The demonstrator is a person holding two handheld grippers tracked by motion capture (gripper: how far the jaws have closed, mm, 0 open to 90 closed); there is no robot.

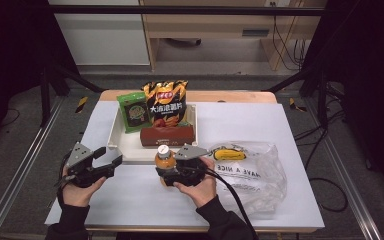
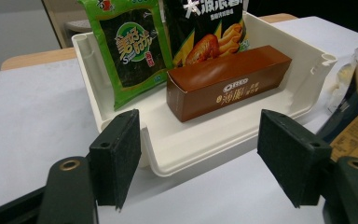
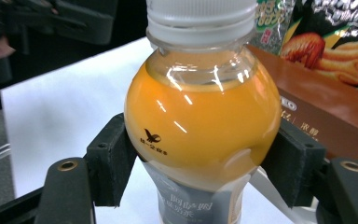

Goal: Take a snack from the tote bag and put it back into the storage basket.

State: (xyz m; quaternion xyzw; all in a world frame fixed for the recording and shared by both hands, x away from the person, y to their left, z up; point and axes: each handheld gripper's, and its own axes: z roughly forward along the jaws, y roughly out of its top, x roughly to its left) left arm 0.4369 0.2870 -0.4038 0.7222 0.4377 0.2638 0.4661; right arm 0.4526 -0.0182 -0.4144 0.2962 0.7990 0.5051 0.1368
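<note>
My right gripper (image 1: 167, 170) is shut on an orange drink bottle (image 1: 165, 157) with a white cap. It holds the bottle upright just in front of the white tray (image 1: 115, 140). In the right gripper view both pads (image 3: 114, 163) press the bottle's round body (image 3: 200, 126). Whether the bottle's base touches the table is hidden. My left gripper (image 1: 109, 156) is open and empty at the tray's front left corner. In the left gripper view its jaws (image 2: 200, 163) point at the tray wall (image 2: 303, 84).
In the tray a green seaweed pack (image 1: 134, 112) and a black chips bag (image 1: 166, 102) lean at the back, with a brown biscuit box (image 1: 167, 135) lying in front. A clear plastic bag (image 1: 252, 170) holding a yellow item (image 1: 229, 154) lies to the right.
</note>
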